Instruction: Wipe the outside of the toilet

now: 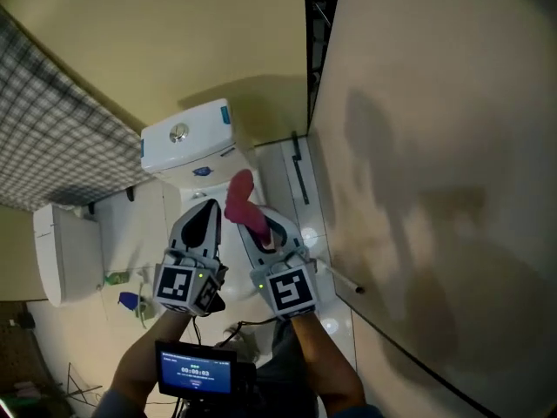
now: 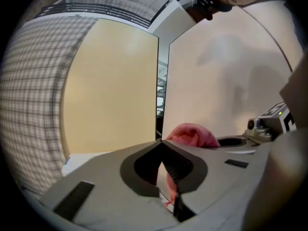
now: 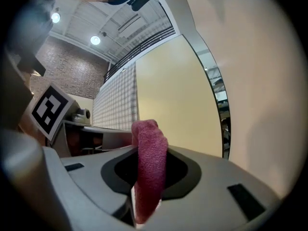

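Note:
The white toilet shows in the head view by its tank [image 1: 187,142] with a round flush button; my grippers hide most of the bowl. My right gripper [image 1: 250,226] is shut on a pink cloth [image 1: 241,200], which sticks up past its tips above the toilet. In the right gripper view the cloth [image 3: 149,162] stands upright between the jaws of that gripper [image 3: 146,150]. My left gripper [image 1: 207,207] hangs just left of it, shut and holding nothing. The left gripper view shows its jaws [image 2: 161,143] meeting, with the pink cloth [image 2: 192,134] behind them.
A beige partition wall [image 1: 435,190] runs close along the right. A checkered curtain [image 1: 52,138] hangs at the left. A white container [image 1: 61,251] stands left of the toilet, with a green bottle [image 1: 116,278] and a blue bottle [image 1: 130,300] on the floor. A small screen [image 1: 196,371] sits at the bottom.

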Tool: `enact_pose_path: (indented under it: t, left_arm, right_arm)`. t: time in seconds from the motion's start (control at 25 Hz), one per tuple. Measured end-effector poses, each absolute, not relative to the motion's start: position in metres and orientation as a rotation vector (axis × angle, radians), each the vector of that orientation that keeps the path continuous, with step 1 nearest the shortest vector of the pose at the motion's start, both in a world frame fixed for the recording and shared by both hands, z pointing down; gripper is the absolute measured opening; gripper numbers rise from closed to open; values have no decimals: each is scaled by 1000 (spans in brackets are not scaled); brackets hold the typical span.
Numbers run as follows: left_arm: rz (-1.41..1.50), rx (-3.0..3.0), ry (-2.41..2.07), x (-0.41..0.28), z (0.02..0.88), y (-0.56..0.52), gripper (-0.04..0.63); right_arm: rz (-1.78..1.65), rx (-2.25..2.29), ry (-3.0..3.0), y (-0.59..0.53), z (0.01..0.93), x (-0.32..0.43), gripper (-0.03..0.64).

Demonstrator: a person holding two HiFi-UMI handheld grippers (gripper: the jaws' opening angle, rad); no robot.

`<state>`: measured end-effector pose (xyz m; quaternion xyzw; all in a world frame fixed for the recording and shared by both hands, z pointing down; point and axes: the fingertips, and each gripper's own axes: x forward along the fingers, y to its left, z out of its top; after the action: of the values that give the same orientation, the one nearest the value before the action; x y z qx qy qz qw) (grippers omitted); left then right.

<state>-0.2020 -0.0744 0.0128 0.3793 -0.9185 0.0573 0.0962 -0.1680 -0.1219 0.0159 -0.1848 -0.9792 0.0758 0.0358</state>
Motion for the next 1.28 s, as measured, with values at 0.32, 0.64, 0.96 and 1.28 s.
enact_pose_path:
  t: [0.32, 0.64, 0.96, 1.28]
  left_arm:
    - [326, 1066, -2584, -277, 156, -127, 12]
    - [567, 1074, -2521, -308, 277, -150, 11]
    - [851, 1180, -2523, -315, 324, -173, 11]
    - [1057, 1233, -2508, -302, 350, -180, 11]
  right_arm:
    - [367, -508, -2955, -187, 179, -250, 91]
    - [545, -541, -2932, -183, 334, -318, 91]
    - [616, -620, -2908, -168, 431, -365, 91]
    - [675, -659, -2864, -138, 471, -261, 91]
